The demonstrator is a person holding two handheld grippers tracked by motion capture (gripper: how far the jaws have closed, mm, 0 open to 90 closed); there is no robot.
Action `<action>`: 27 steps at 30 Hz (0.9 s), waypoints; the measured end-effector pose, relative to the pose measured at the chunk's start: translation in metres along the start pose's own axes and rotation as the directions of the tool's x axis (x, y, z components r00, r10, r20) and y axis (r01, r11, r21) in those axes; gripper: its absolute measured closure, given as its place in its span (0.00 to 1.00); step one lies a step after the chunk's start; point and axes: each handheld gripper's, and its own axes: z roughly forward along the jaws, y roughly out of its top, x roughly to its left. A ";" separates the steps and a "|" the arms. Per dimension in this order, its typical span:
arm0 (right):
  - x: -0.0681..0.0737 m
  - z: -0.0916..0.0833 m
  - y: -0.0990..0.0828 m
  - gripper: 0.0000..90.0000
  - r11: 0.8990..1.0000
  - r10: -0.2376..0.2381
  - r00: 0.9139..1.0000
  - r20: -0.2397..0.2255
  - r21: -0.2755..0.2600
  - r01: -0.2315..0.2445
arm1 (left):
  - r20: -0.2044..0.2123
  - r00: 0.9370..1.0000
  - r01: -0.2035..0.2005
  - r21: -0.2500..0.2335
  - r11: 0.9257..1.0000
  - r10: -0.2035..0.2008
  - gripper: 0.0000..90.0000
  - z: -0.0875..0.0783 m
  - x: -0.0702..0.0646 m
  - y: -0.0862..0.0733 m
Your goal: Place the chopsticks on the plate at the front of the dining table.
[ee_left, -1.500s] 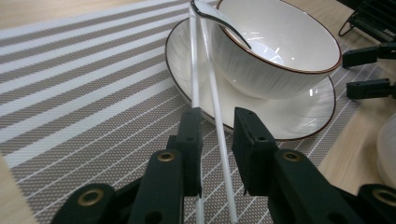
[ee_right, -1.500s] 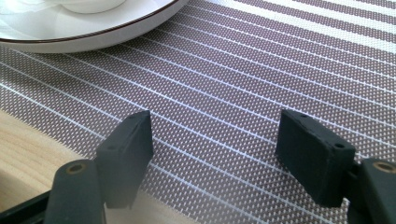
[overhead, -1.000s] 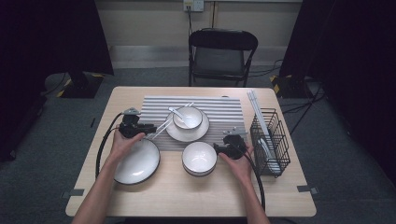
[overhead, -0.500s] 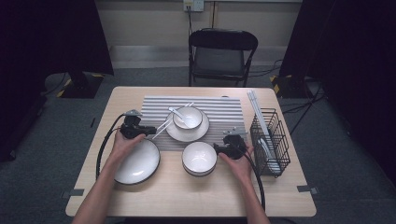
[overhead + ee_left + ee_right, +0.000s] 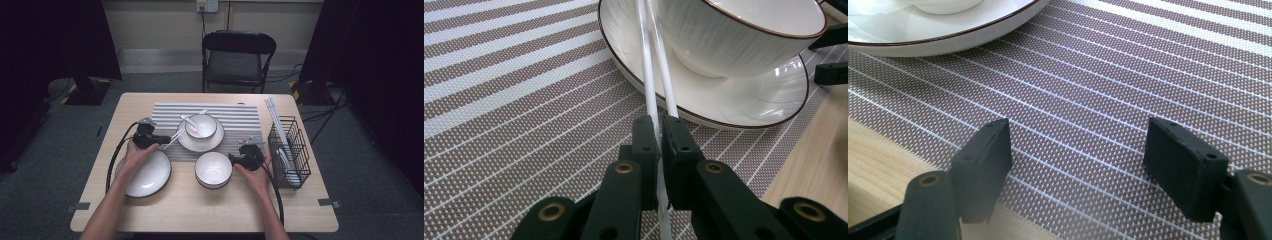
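My left gripper (image 5: 657, 125) is shut on a pair of white chopsticks (image 5: 647, 75); its jaws have just been closing with the sticks between them. The chopsticks lean on the rim of a white plate (image 5: 744, 100) that carries a bowl (image 5: 744, 35). From above, the left gripper (image 5: 162, 140) sits at the striped mat's (image 5: 240, 117) left edge, and a spoon (image 5: 192, 123) lies in that bowl (image 5: 201, 126). My right gripper (image 5: 1078, 150) stands open over the mat with nothing between its jaws, and in the high view it (image 5: 232, 159) is beside a second white bowl (image 5: 213, 169).
An empty white plate (image 5: 145, 175) lies at the front left under the left hand. A black wire rack (image 5: 289, 150) holding a plate stands at the table's right, with white sticks along its top. A folding chair (image 5: 237, 55) stands behind the table.
The left hand has crept slightly to the right at the mat's edge. The right hand and the dishes have kept still.
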 end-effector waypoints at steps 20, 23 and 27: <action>0.000 0.000 0.000 0.30 1.000 0.000 1.000 -0.001 -0.001 0.000 | -0.019 1.000 0.009 -0.028 1.000 -0.009 0.85 -0.020 0.006 -0.002; 0.000 0.000 0.000 0.30 1.000 0.000 1.000 0.000 0.000 0.000 | -0.032 0.999 0.019 -0.027 0.999 -0.020 0.85 -0.021 0.010 -0.003; 0.000 0.000 0.000 0.30 1.000 0.000 1.000 0.000 0.000 0.000 | -0.036 0.999 0.035 -0.018 0.999 -0.036 0.86 -0.018 0.013 -0.010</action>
